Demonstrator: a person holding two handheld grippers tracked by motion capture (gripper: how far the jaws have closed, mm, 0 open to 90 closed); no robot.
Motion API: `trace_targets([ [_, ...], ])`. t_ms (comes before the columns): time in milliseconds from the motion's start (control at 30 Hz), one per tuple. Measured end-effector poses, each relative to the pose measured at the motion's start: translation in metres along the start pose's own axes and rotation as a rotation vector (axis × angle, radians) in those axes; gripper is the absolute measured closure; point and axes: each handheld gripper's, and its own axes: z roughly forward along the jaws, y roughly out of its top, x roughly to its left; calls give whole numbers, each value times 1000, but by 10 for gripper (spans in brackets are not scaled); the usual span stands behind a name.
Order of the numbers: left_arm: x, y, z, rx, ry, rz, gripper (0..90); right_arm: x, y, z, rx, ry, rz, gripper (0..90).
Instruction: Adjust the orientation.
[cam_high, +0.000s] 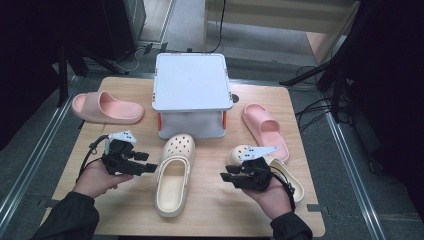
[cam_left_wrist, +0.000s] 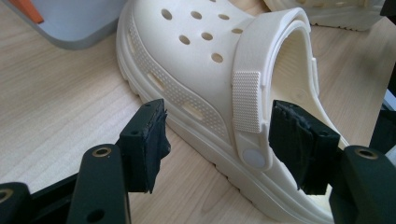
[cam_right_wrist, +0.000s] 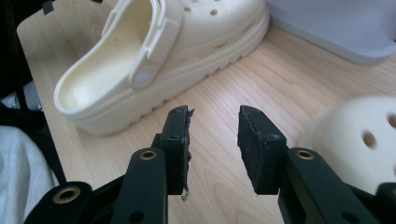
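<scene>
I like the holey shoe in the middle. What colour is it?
The clog is cream, plain all over with round holes on top. The left gripper view shows it best.

The person's forearms come in from the bottom of the high view in dark sleeves, one at each side. The left hand (cam_high: 96, 179) holds the left gripper (cam_high: 150, 168) low over the table, its jaws pointing right toward the middle and standing wide apart, nothing between the pads (cam_left_wrist: 148, 140). The right hand (cam_high: 272, 197) holds the right gripper (cam_high: 223, 176) with its jaws pointing left, facing the other gripper across a gap. Its jaws are parted more narrowly, with bare space between the pads (cam_right_wrist: 254, 140). Each gripper carries a grey plate on top.
</scene>
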Motion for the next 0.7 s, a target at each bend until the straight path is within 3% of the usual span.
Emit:
trace_targets([
  [100,1,2,0,-2,-1,-2,365,-4,-8,-12,-1,-30,7,646],
  [300,3,4,3,8,-3,4,364,-13,-24,-35,-9,-46,42,645],
  [700,6,9,5,24,-2,6,374,-27,-50,-65,-9,-98,88,607],
])
